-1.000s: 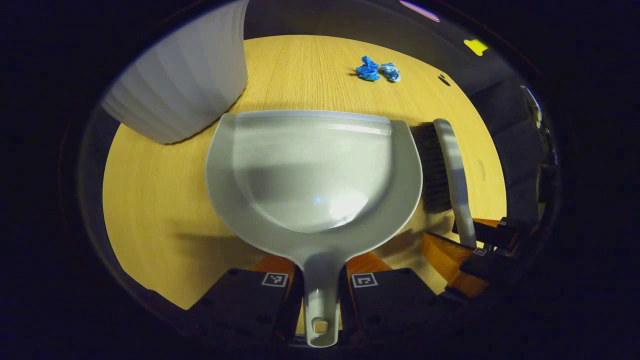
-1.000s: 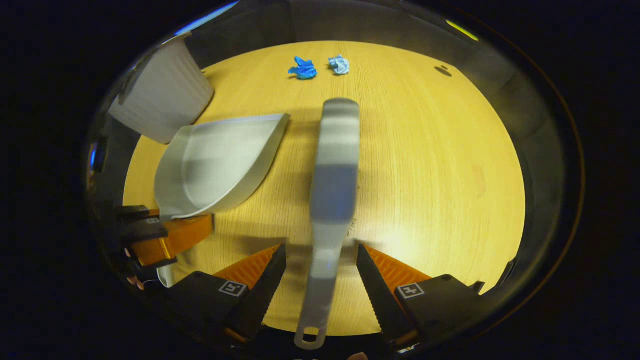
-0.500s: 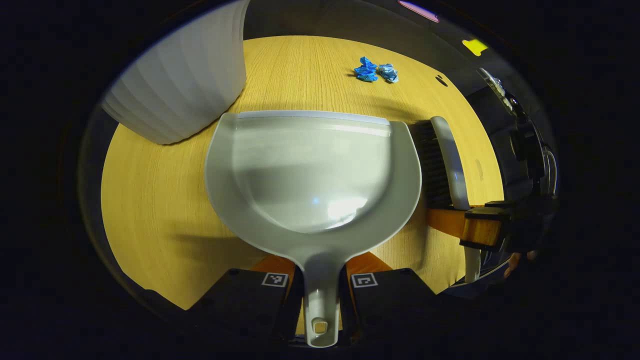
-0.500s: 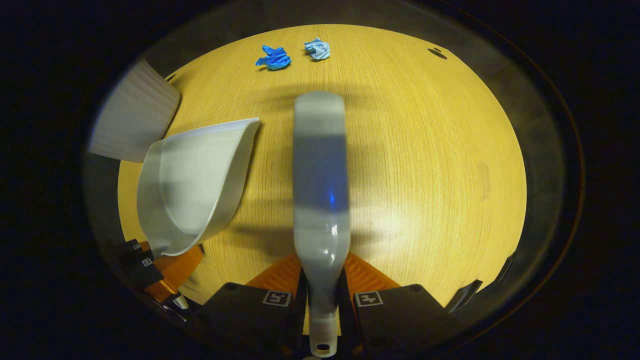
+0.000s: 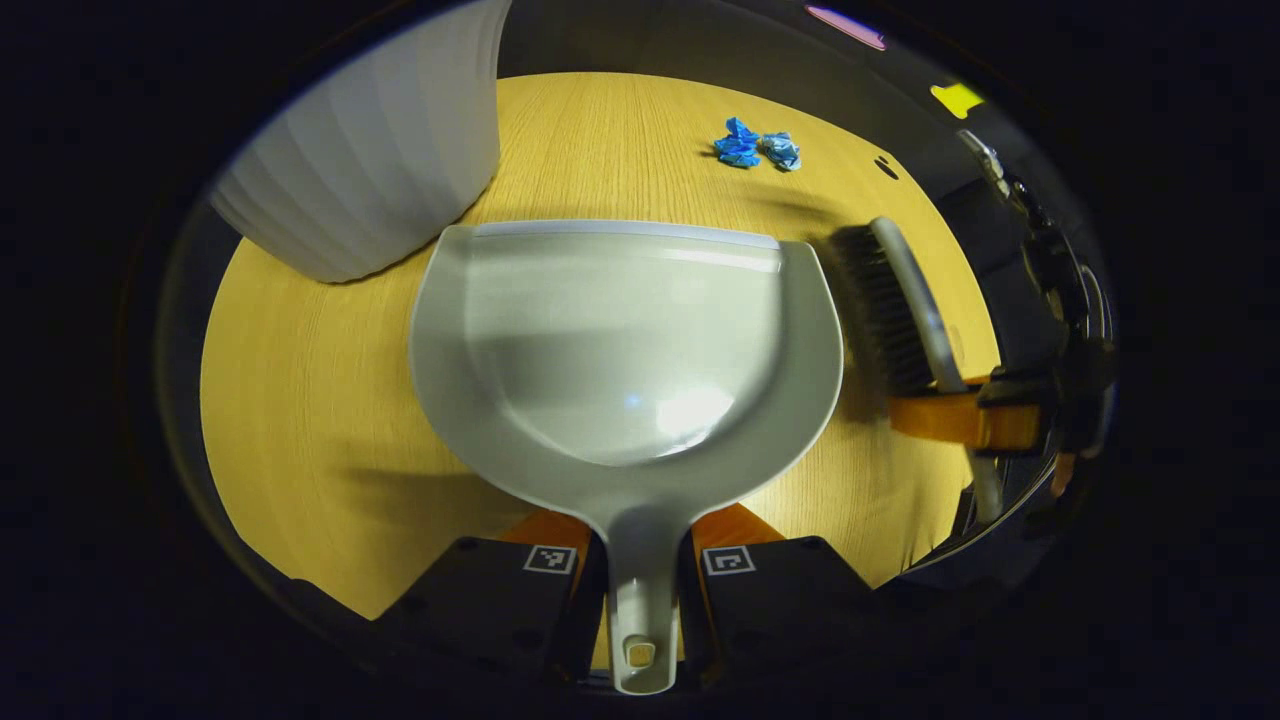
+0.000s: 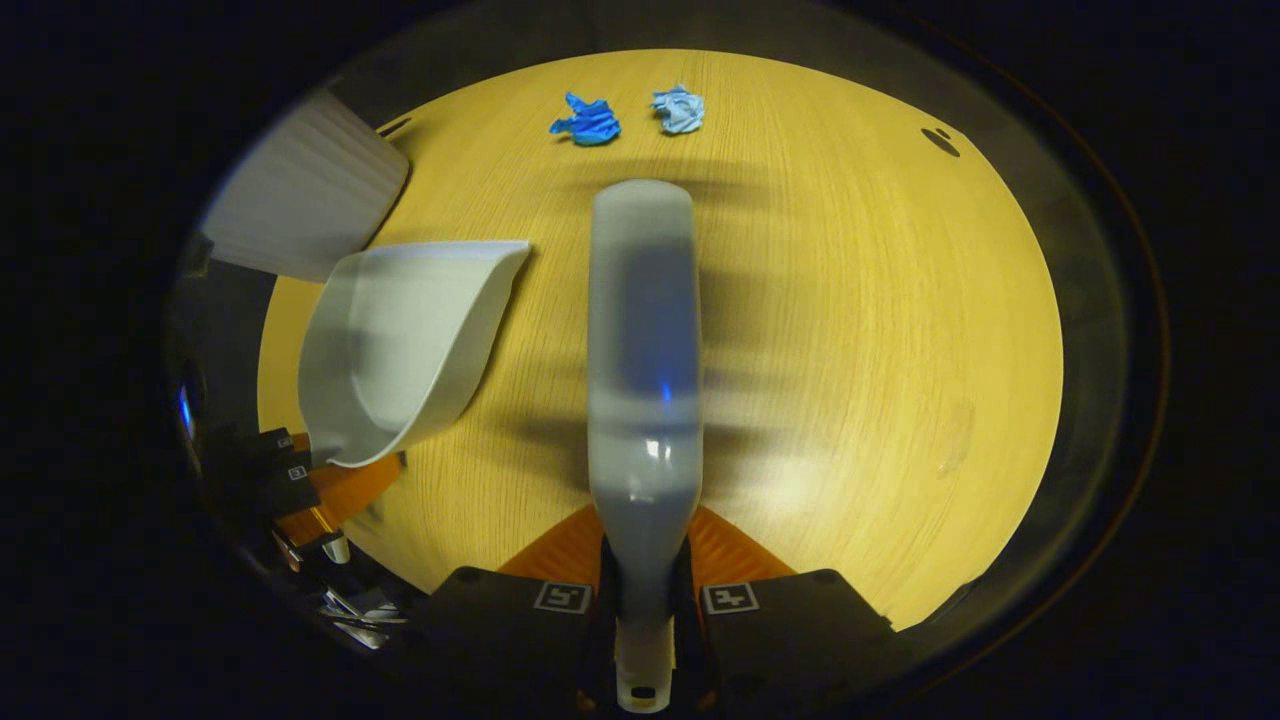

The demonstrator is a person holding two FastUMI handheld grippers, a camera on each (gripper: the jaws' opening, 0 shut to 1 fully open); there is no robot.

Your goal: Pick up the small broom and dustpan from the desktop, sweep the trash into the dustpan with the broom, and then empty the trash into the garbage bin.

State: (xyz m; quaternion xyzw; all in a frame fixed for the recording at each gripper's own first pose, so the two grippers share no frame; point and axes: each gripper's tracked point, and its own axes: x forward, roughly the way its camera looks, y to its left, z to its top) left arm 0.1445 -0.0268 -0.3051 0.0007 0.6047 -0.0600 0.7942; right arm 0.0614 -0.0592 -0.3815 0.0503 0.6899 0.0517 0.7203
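- Left gripper view: the left gripper point(image 5: 640, 575) sits at the bottom edge with both fingers pressed against the handle of the grey dustpan point(image 5: 625, 350), one on each side, so the jaws are clamped on it.
- The dustpan's open lip faces away from the camera, over the wooden desktop point(image 5: 300, 400); whether its base touches the wood cannot be told.
- A white ribbed garbage bin point(image 5: 370, 160) stands at upper left, just beyond the pan's left corner and apart from it.
- Two crumpled blue paper scraps point(image 5: 757, 148) lie touching or nearly touching on the far side of the desktop, well beyond the pan's lip.
- To the right of the pan, the small broom point(image 5: 895, 300) appears with its dark bristles turned toward the pan, just beside its right rim; the right gripper point(image 5: 960, 420) grips it at the handle.
- Right gripper view: the right gripper point(image 6: 643, 600) holds the broom point(image 6: 643, 340) by its narrow handle, the fingers close on either side and clamped on it; the broom's grey back runs straight up the middle, its head pointing toward the scraps.
- The scraps point(image 6: 625, 112) lie apart from each other near the far edge of the desktop point(image 6: 880, 330), the darker one on the left and the paler one on the right.
- The dustpan point(image 6: 400, 350) is at left, beside the broom and apart from it, with the left gripper point(image 6: 300, 480) at its near end.
- The bin point(image 6: 300, 210) stands at upper left, just behind the pan.
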